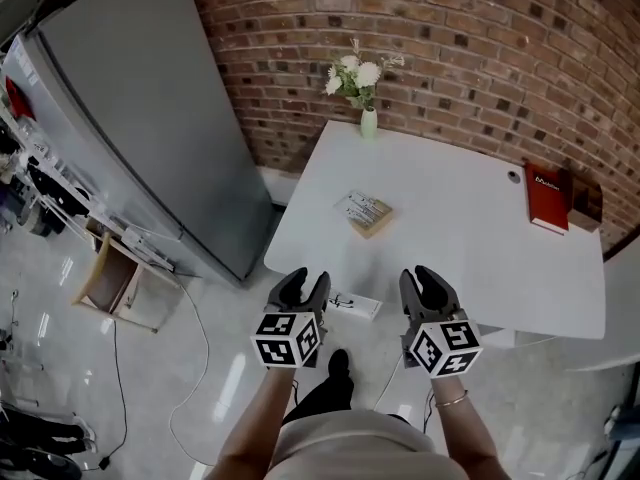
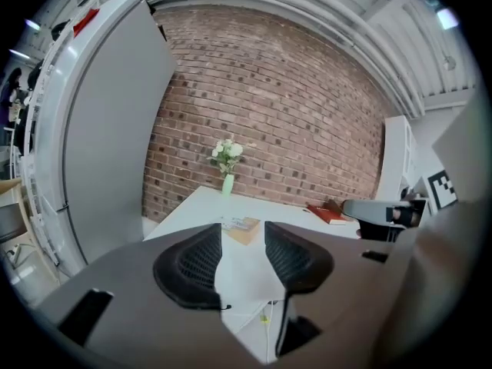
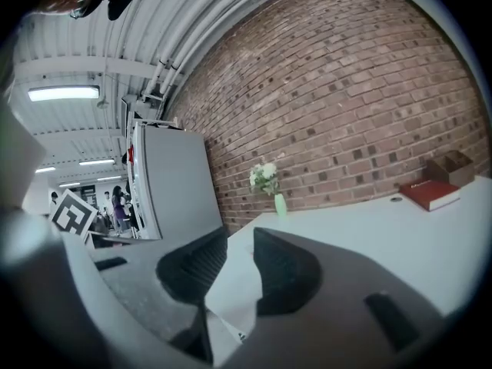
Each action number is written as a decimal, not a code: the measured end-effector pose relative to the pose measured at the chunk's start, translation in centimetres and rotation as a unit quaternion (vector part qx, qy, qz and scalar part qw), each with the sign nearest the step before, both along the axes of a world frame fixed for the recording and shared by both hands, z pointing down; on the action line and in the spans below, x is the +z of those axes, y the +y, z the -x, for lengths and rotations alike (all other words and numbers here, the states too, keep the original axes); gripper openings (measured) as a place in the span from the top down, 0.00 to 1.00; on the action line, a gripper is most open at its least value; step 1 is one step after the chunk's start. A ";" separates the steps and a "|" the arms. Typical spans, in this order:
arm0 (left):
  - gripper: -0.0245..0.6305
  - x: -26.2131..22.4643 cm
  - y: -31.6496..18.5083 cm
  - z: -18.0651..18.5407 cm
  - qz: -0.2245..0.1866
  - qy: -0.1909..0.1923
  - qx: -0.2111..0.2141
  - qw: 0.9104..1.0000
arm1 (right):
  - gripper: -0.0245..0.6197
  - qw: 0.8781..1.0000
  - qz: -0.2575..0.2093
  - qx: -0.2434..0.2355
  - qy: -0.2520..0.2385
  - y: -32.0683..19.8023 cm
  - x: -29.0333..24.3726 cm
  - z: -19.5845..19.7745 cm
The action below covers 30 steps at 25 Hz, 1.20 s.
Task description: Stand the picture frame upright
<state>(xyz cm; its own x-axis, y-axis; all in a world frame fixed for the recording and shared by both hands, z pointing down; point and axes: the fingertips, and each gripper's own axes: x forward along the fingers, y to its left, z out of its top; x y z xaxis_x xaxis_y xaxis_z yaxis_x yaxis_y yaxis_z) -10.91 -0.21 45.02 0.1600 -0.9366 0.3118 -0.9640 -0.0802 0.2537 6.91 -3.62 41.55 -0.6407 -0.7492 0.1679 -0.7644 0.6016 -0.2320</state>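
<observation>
We find the left gripper and right gripper both spread and empty at lower centre. The picture frame lies flat mid-frame on the white table. Risk: prying one edge may skid it toward the flower vase

We count one white table. On it lie one picture frame, one green vase and one red book. The vase holds one bunch of white flowers, too small for us to count the blooms. Next to the book we see one brown box.

We count two grippers, the left gripper and the right gripper. Each has two jaws and one marker cube, the left cube and the right cube.

Around the table we count one tall grey cabinet, one wooden crate and one small white box on the floor.
</observation>
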 end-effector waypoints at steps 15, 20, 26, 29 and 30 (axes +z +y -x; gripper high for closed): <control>0.70 -0.5 -9.3 6.4 -0.003 -0.005 0.029 1.000 | 0.82 0.999 -0.018 0.026 0.037 -8.1 -0.7 5.4; 0.70 -0.2 -11.0 6.4 0.005 0.000 0.033 0.999 | 0.82 0.998 -0.014 0.024 0.048 -10.0 -0.4 5.8; 0.71 0.1 -13.6 5.9 0.016 0.016 0.035 0.999 | 0.82 0.998 -0.006 0.010 0.058 -12.7 0.6 6.5; 0.71 0.8 -14.8 5.8 0.032 0.025 0.030 0.999 | 0.82 0.998 0.001 -0.001 0.062 -13.9 1.0 6.8; 0.71 1.1 -15.2 5.7 0.038 0.030 0.028 0.998 | 0.82 0.998 0.003 -0.004 0.063 -14.4 1.1 6.9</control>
<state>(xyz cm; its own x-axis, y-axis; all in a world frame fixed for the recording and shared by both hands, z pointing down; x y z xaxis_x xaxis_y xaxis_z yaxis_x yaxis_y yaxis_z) -16.66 -15.45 46.15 0.2315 -0.8997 0.3701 -0.9415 -0.1115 0.3180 0.04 -18.02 42.64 -0.6198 -0.7432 0.2519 -0.7831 0.6067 -0.1369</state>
